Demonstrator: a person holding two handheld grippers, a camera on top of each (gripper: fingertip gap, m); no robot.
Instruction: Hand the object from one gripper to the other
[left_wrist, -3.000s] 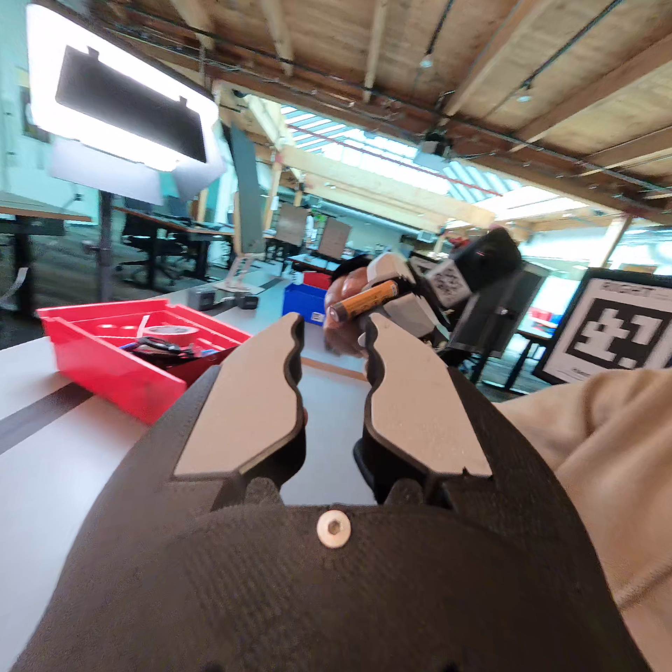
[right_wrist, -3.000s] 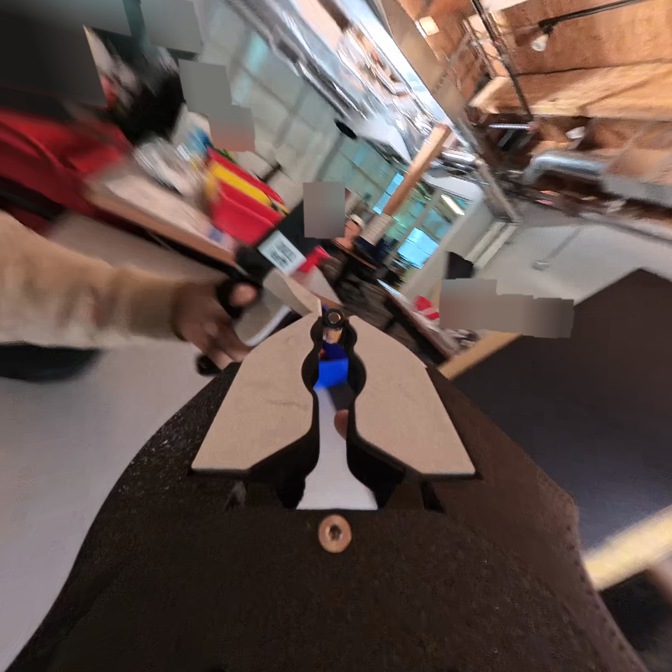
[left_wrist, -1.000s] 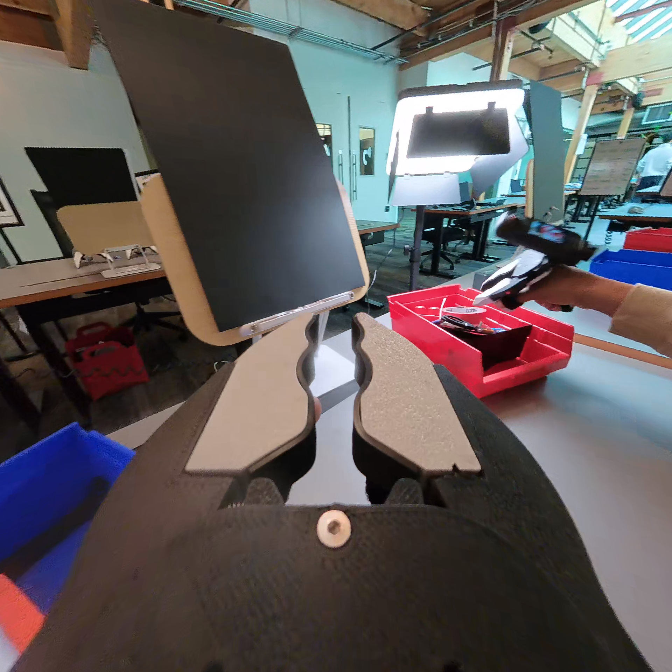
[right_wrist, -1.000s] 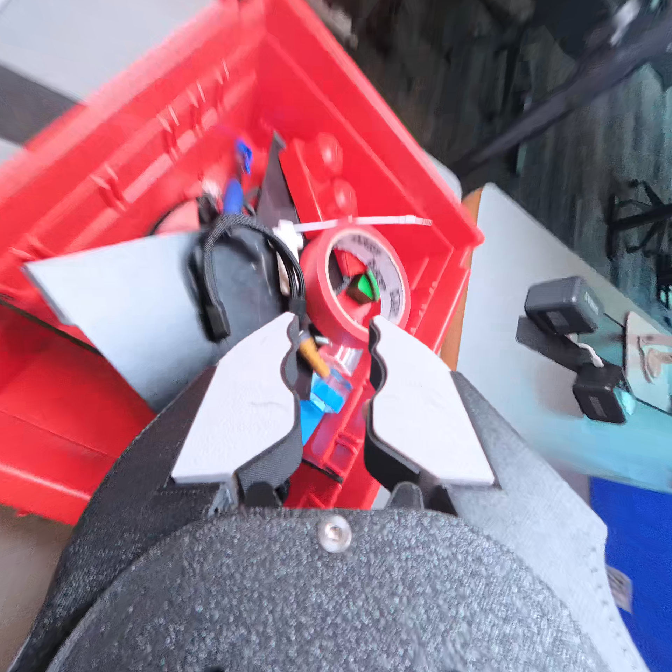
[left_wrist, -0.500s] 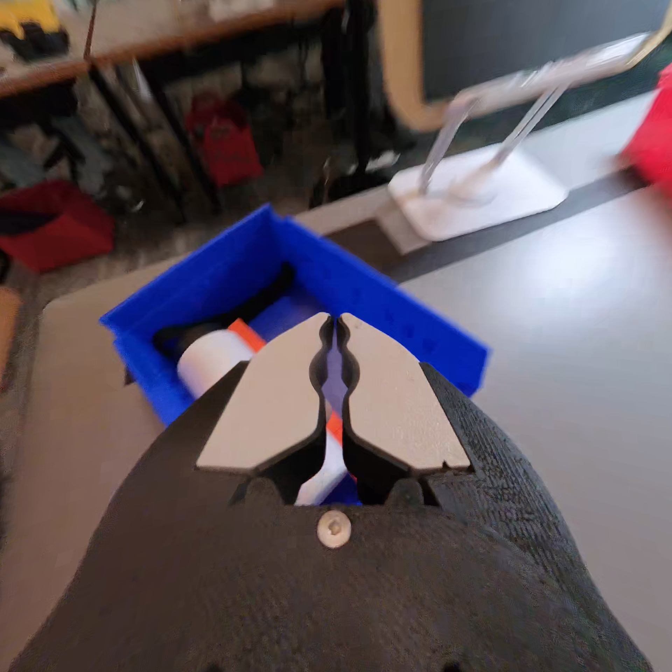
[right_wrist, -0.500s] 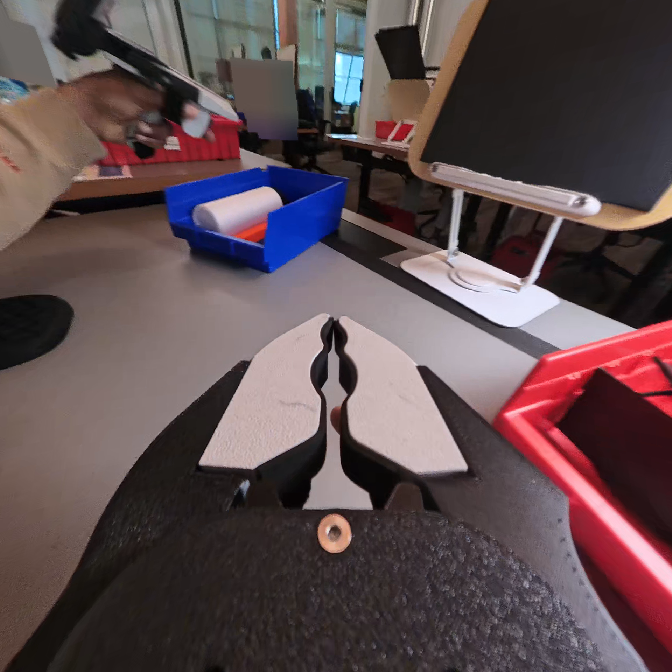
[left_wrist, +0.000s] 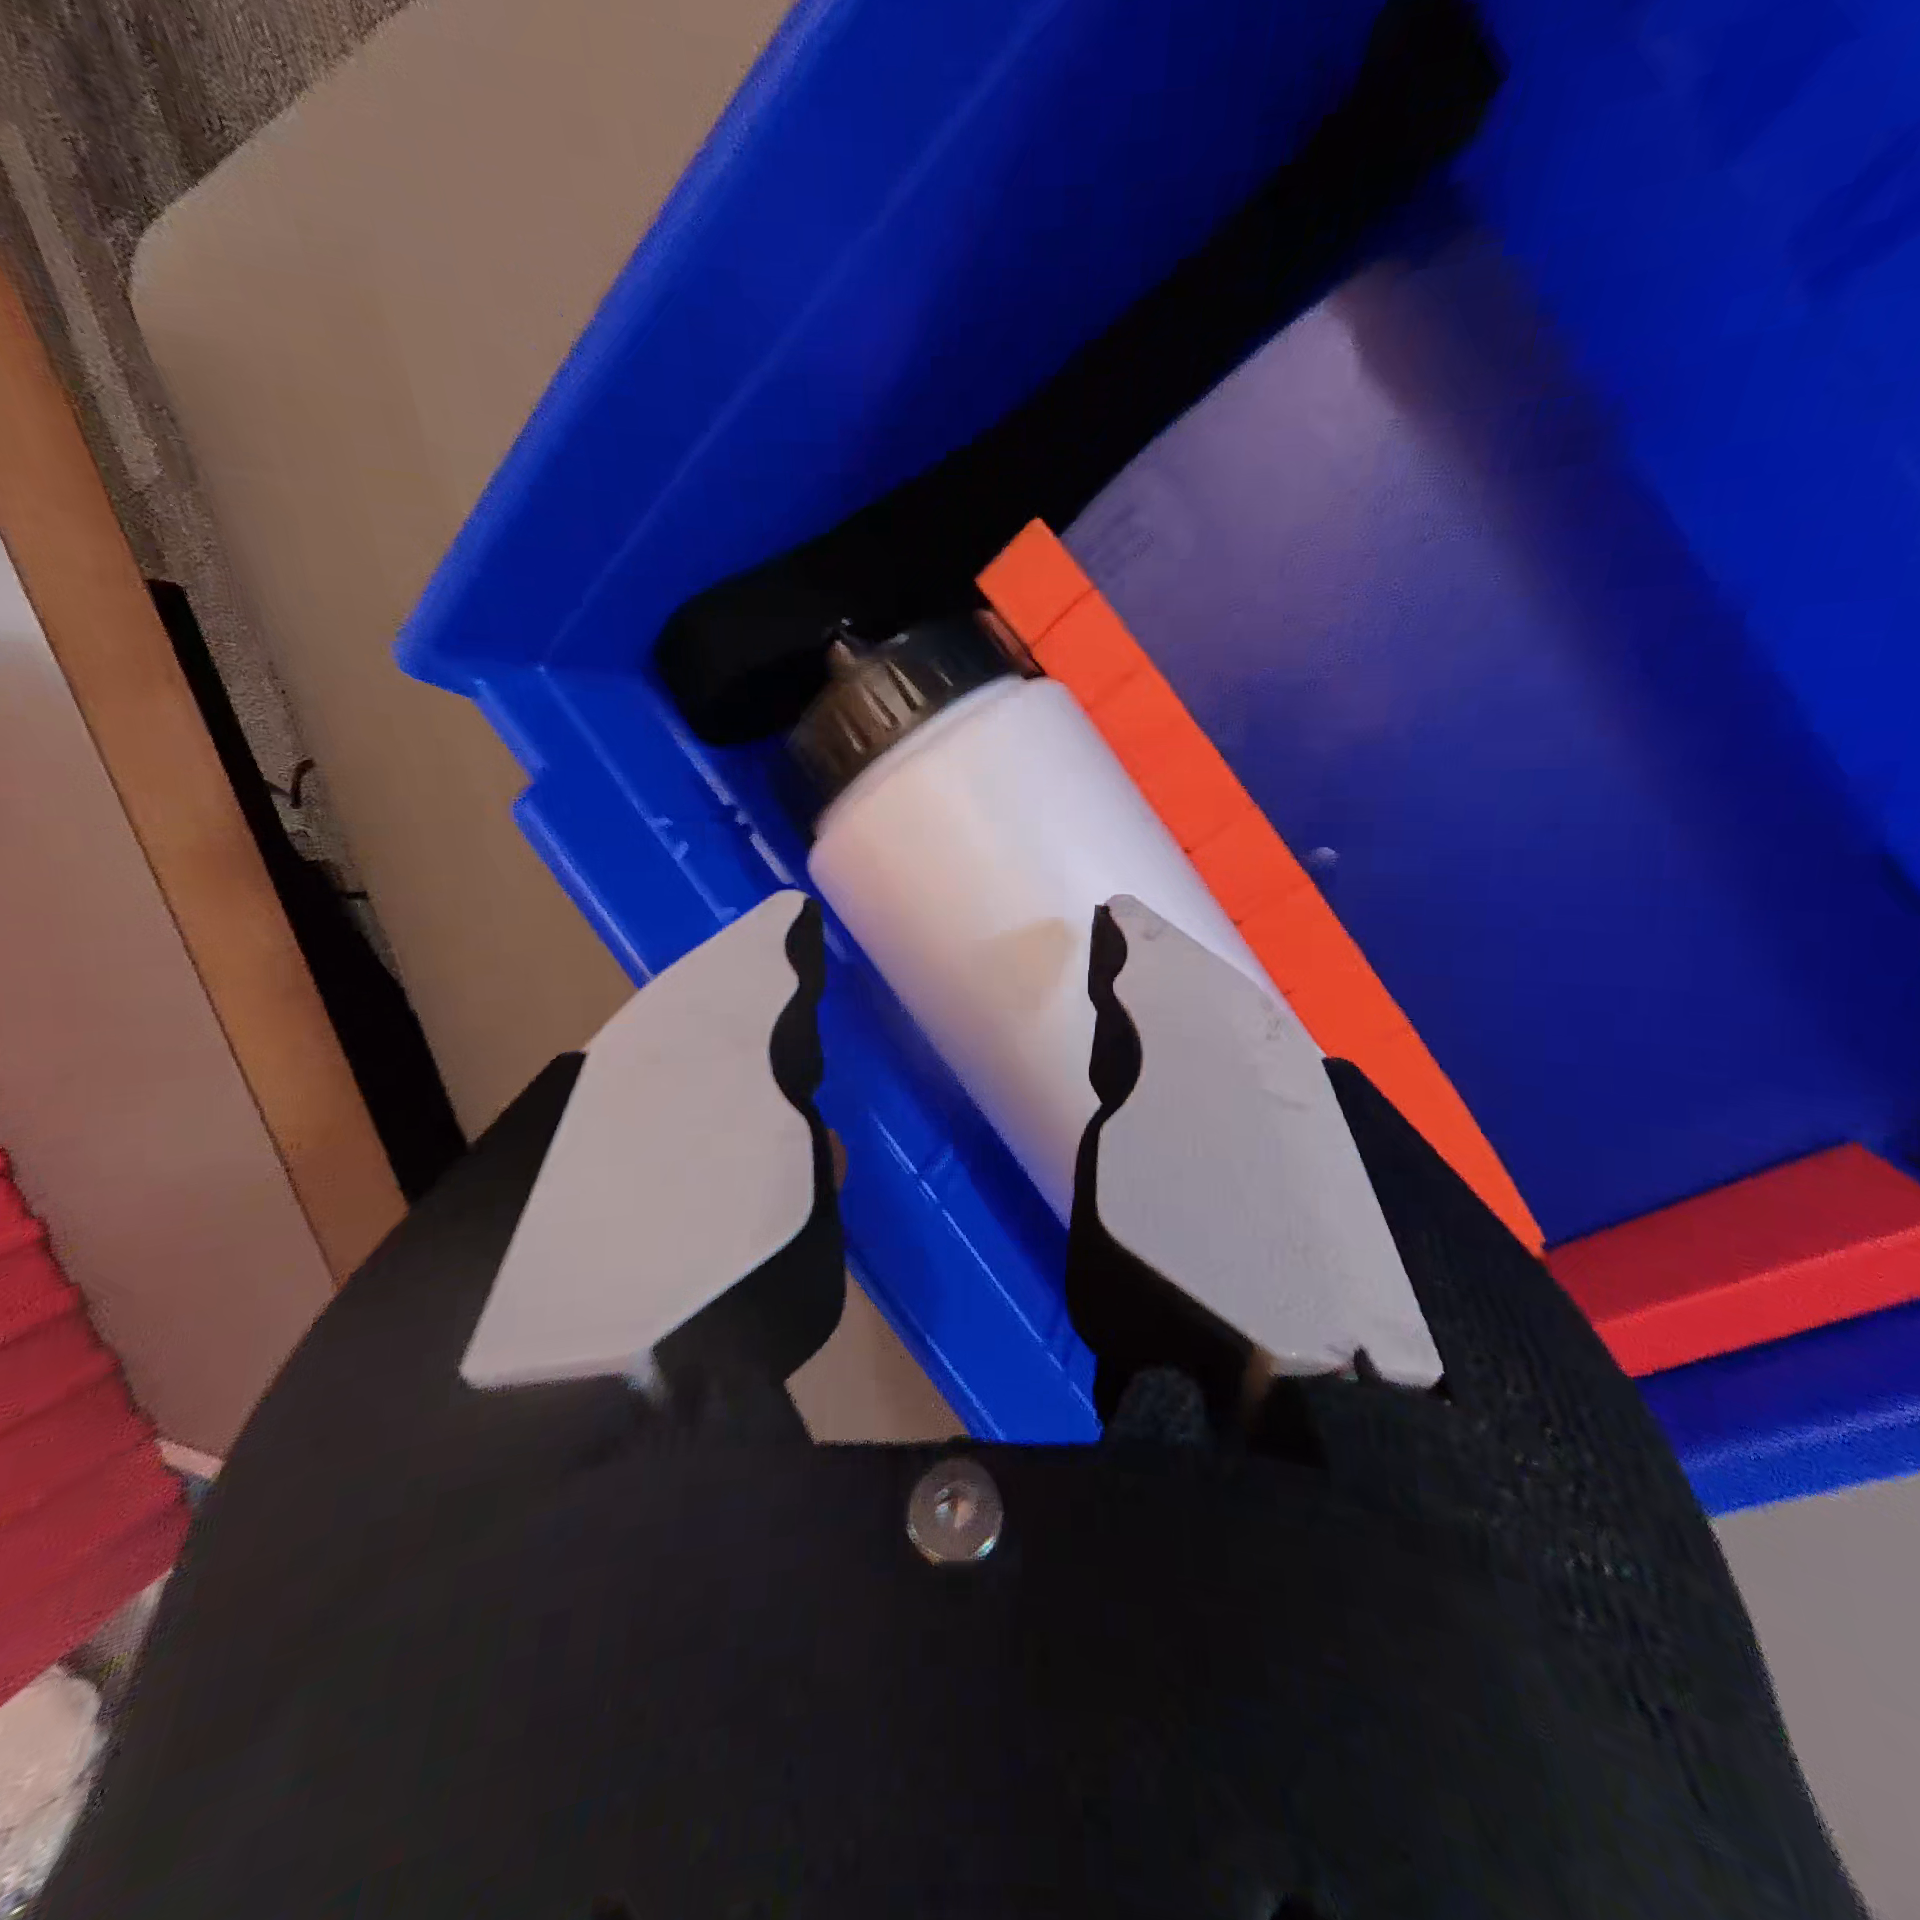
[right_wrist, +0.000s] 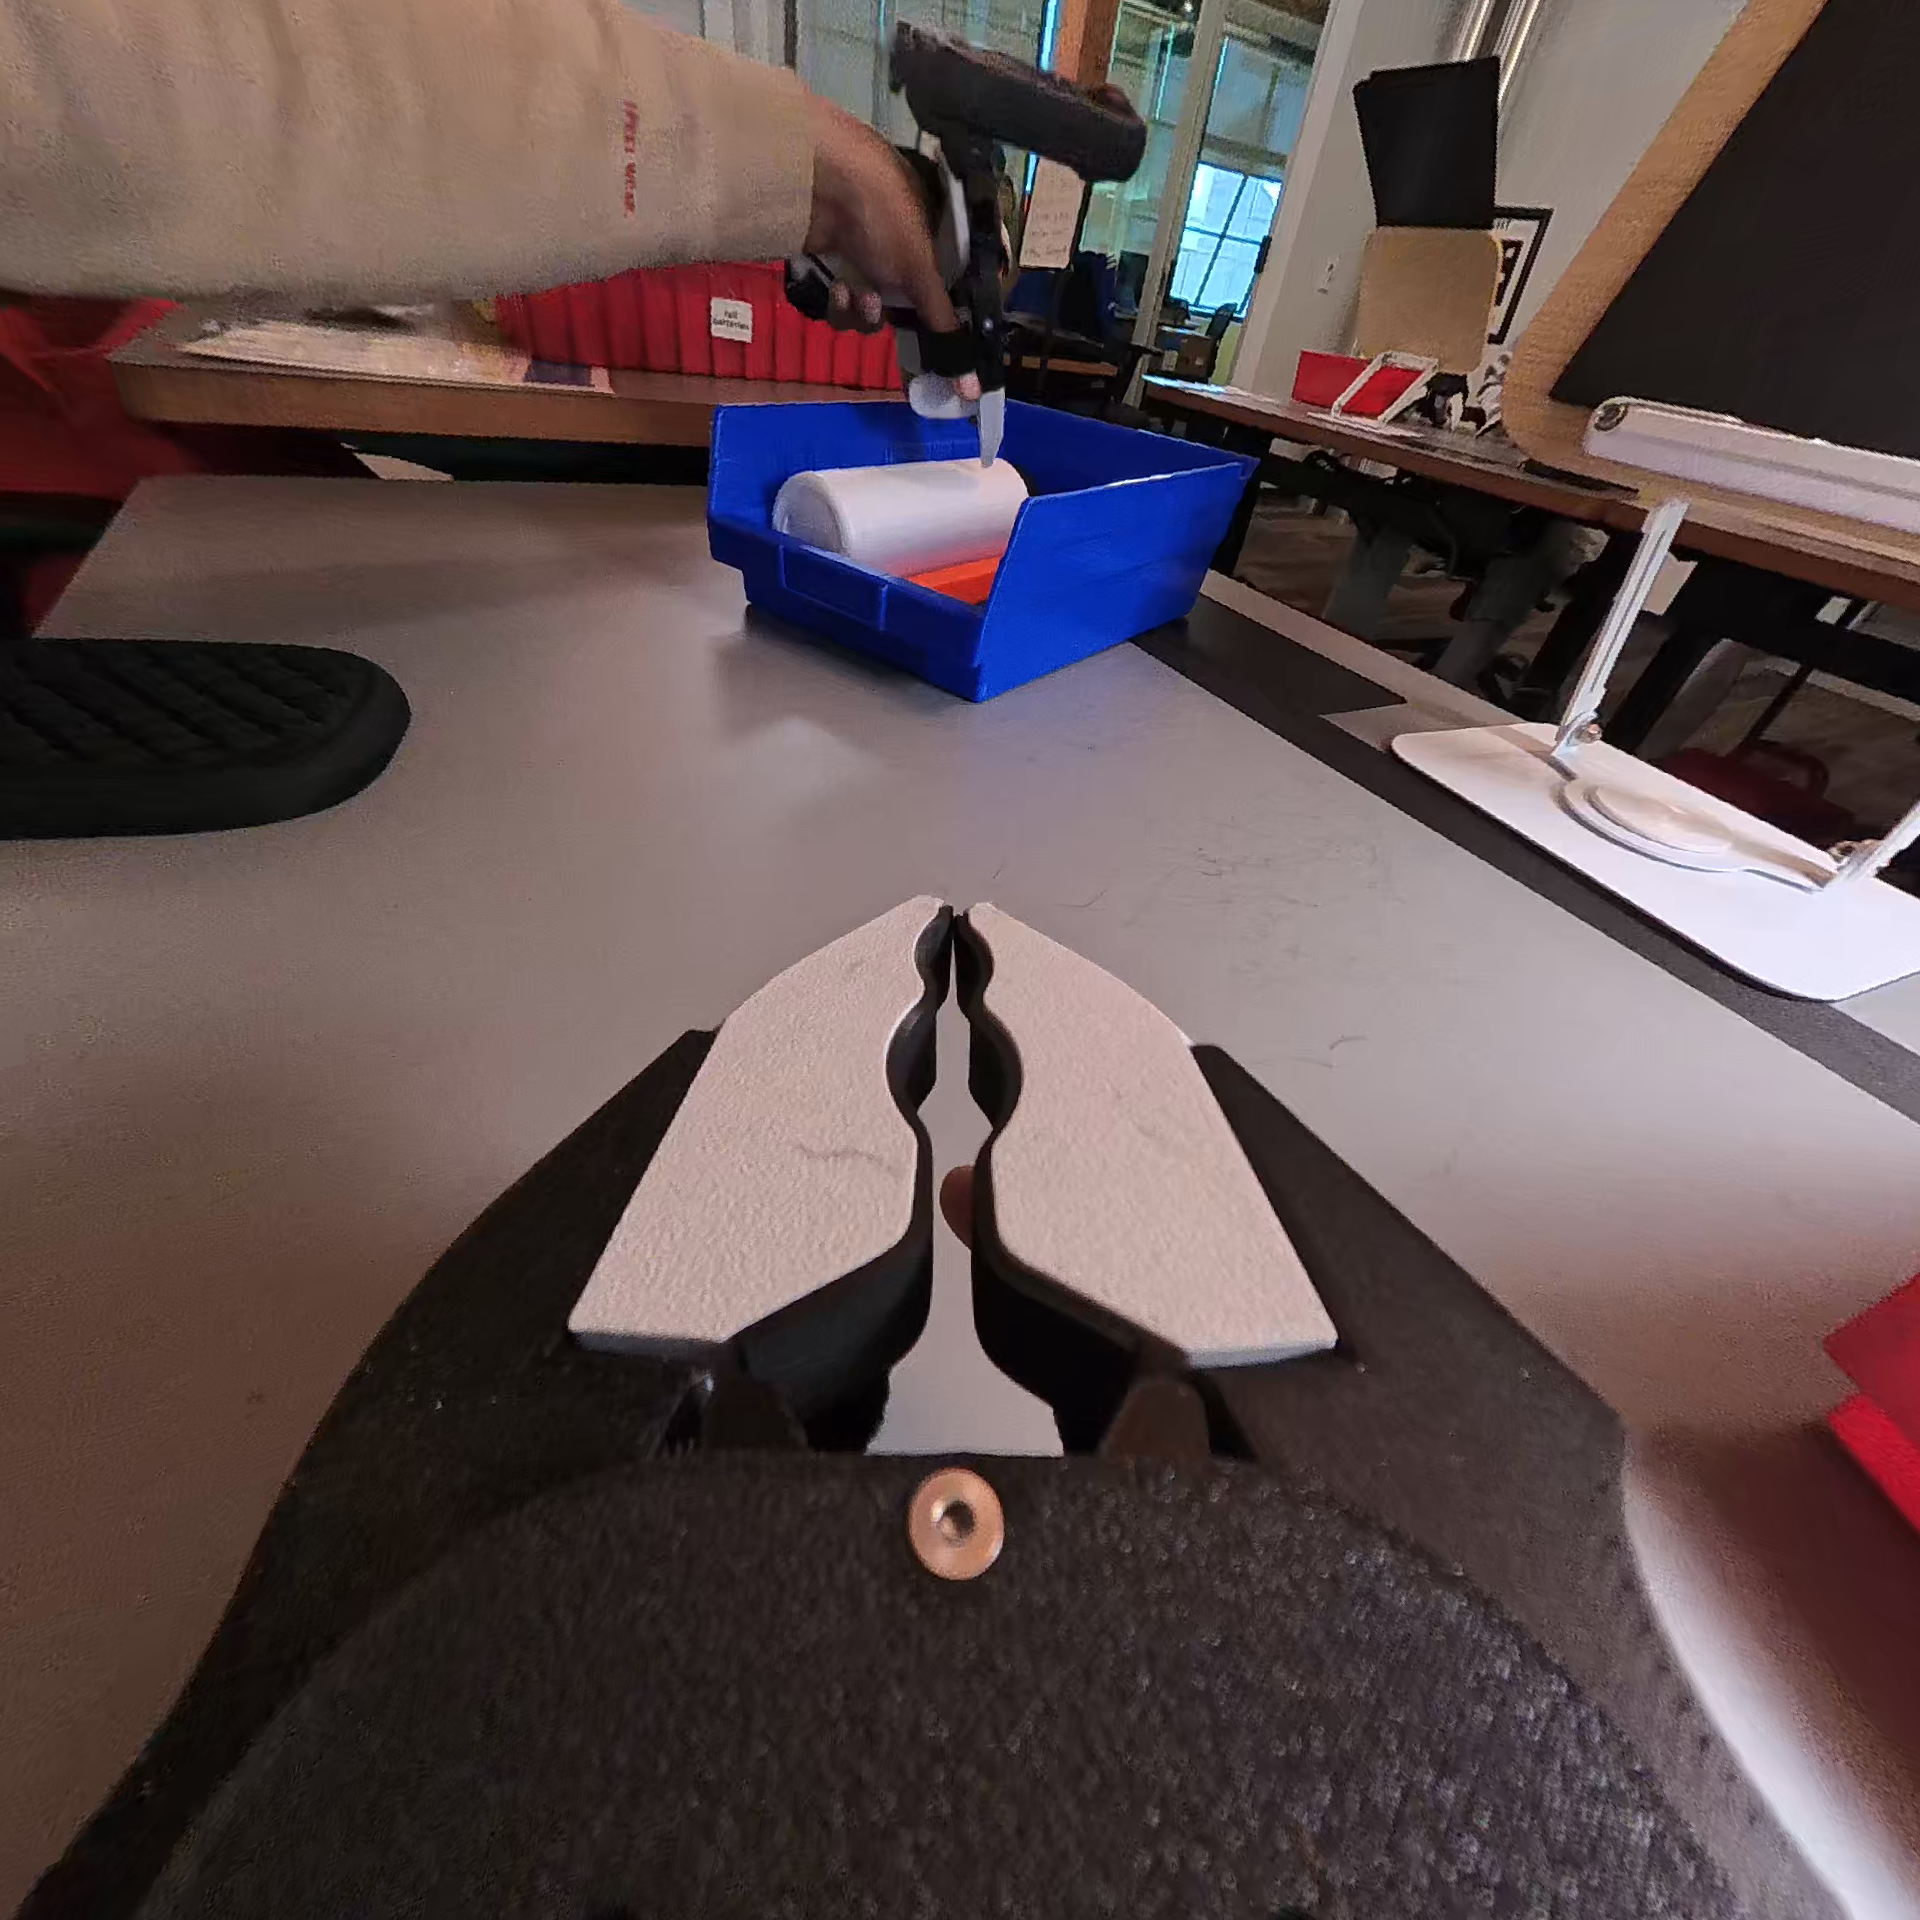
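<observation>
A white bottle (left_wrist: 977, 862) with a dark cap lies on its side in a blue bin (left_wrist: 790, 312), against the bin's near wall and beside an orange block (left_wrist: 1174, 758). My left gripper (left_wrist: 951, 914) is open and hovers right over the bottle, one finger at each side of it, not closed on it. In the right wrist view the bottle (right_wrist: 904, 514) lies in the bin (right_wrist: 1091, 582) at the far side of the table, and the left gripper (right_wrist: 971, 416) points down onto it. My right gripper (right_wrist: 953, 914) is shut and empty, low over the grey table.
A white stand (right_wrist: 1662, 852) holding a dark board is at the right. A red bin's corner (right_wrist: 1881, 1403) is at the near right. A black padded armrest (right_wrist: 177, 727) is at the left. A red flat piece (left_wrist: 1745, 1247) lies in the blue bin. My hands' fingertips stand some 55 centimeters from each other. The orange block (left_wrist: 1174, 758) lies around 6 centimeters away from my left fingertips.
My left gripper has opened and dropped into the blue bin over the white bottle. My right gripper stays shut and has barely moved.
</observation>
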